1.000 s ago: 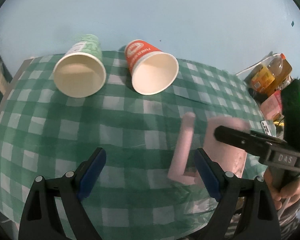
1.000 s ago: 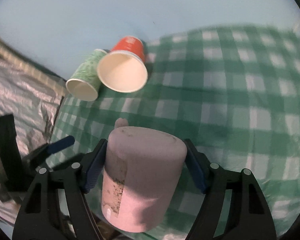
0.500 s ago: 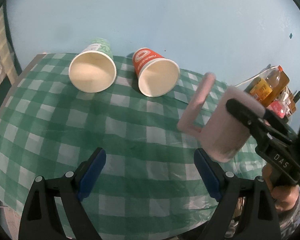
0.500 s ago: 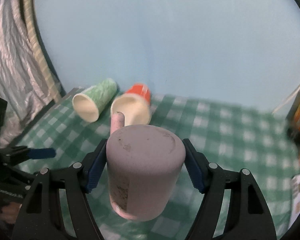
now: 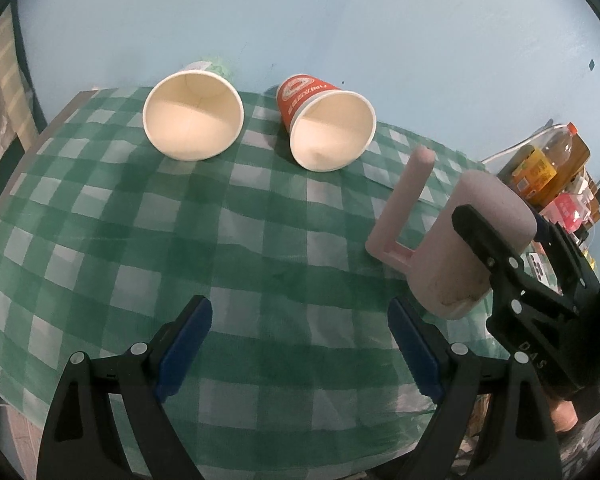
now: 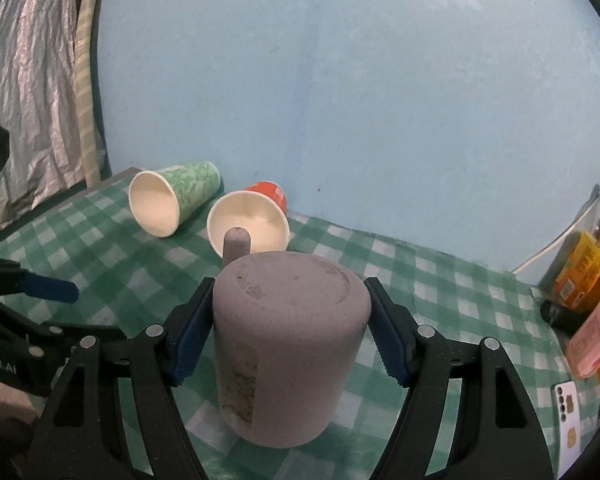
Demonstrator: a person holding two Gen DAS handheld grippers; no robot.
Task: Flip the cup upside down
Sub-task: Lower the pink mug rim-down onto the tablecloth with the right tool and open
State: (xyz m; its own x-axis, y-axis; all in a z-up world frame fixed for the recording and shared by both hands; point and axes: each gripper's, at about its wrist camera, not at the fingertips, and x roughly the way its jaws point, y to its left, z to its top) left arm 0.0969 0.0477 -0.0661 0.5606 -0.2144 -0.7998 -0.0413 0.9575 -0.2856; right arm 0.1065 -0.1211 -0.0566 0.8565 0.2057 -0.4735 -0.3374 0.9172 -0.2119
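My right gripper (image 6: 288,332) is shut on a pink mug (image 6: 288,344), its flat base turned up toward the camera and its handle pointing away. In the left wrist view the pink mug (image 5: 460,256) hangs tilted, base up, above the green checked tablecloth (image 5: 228,240) at the right, held by the right gripper (image 5: 496,256). My left gripper (image 5: 300,344) is open and empty over the cloth's near edge; one of its fingers (image 6: 48,286) shows at the left of the right wrist view.
A green paper cup (image 5: 194,114) and a red paper cup (image 5: 328,128) lie on their sides at the back of the table, mouths toward me. Bottles and boxes (image 5: 548,168) stand at the far right. A blue wall is behind.
The right gripper has lifted the pink mug off the cloth and turned it base up. The left gripper stayed open and has drawn back a little.
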